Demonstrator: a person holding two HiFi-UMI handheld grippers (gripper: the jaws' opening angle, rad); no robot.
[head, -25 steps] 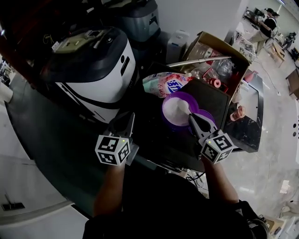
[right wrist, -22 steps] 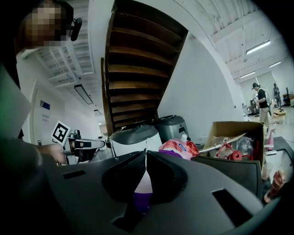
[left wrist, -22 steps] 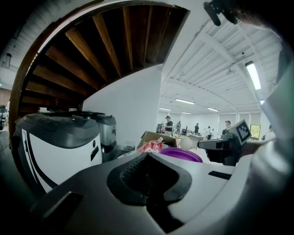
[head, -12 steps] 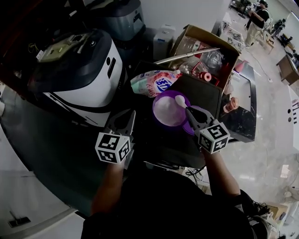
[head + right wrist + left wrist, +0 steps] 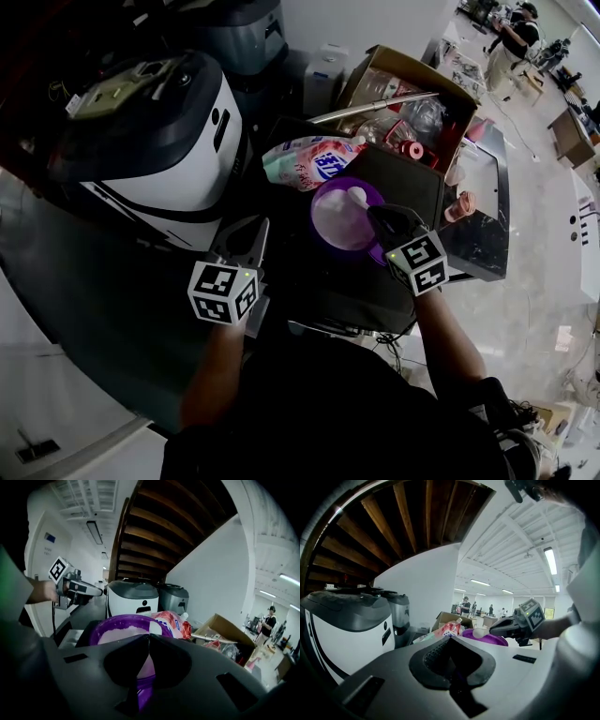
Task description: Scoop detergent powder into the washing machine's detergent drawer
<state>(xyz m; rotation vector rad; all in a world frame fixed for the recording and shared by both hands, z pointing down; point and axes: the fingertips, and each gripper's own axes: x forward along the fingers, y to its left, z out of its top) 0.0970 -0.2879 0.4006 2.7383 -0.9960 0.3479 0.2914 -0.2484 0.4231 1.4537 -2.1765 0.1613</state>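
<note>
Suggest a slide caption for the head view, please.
The right gripper holds a scoop over the purple tub of powder; the left gripper hangs empty alongside.

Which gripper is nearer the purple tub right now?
Right. The right gripper holds a spoon over the tub; the left gripper sits apart, to its left.

Open cardboard box (image 5: 412, 64) — metal rod (image 5: 375, 107) across it, distant person (image 5: 511, 37)

The tub (image 5: 316, 207) is purple; powder (image 5: 336, 223) and scoop (image 5: 357, 196) white.
</note>
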